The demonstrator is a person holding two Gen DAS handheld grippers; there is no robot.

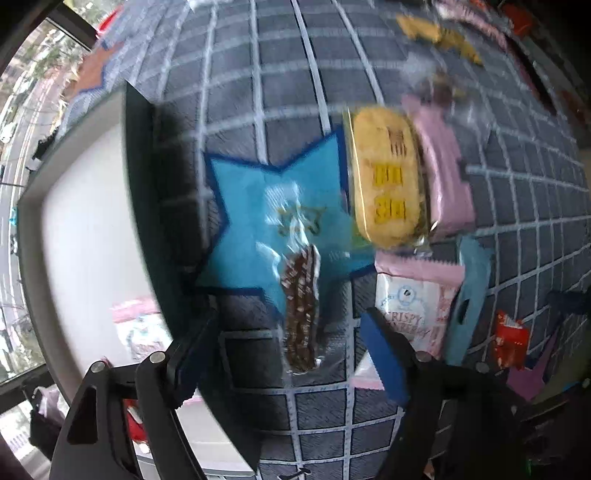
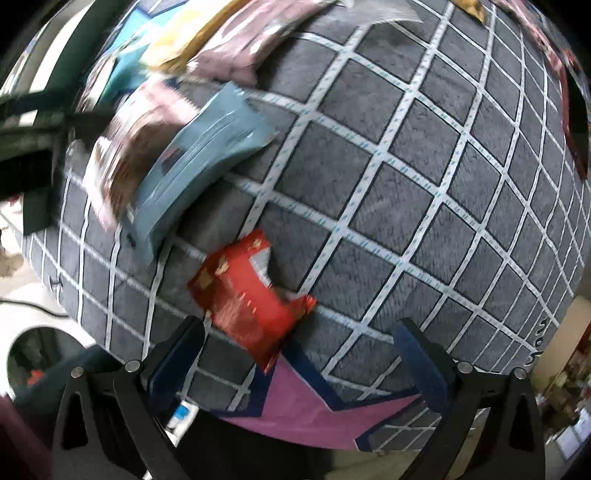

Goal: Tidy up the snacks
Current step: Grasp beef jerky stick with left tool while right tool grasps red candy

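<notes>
In the left wrist view my left gripper point(image 1: 288, 354) is open just above a clear-wrapped chocolate bar point(image 1: 301, 306) that lies on the tip of a blue star patch point(image 1: 266, 221). A yellow cake pack point(image 1: 386, 177), a pink pack point(image 1: 443, 173), a pink "Crispy" pack point(image 1: 413, 306) and a light blue pack point(image 1: 467, 295) lie to its right. In the right wrist view my right gripper point(image 2: 299, 354) is open over a red snack pack point(image 2: 247, 299) beside a pink star patch point(image 2: 314, 406). The light blue pack point(image 2: 195, 158) lies further out on the left.
A grey grid-patterned cloth point(image 2: 424, 184) covers the table. A white bin point(image 1: 92, 240) with a dark rim stands at the left and holds a pink pack point(image 1: 136, 328). A red pack point(image 1: 511, 343) lies at the right. More snacks point(image 1: 439, 33) lie at the far edge.
</notes>
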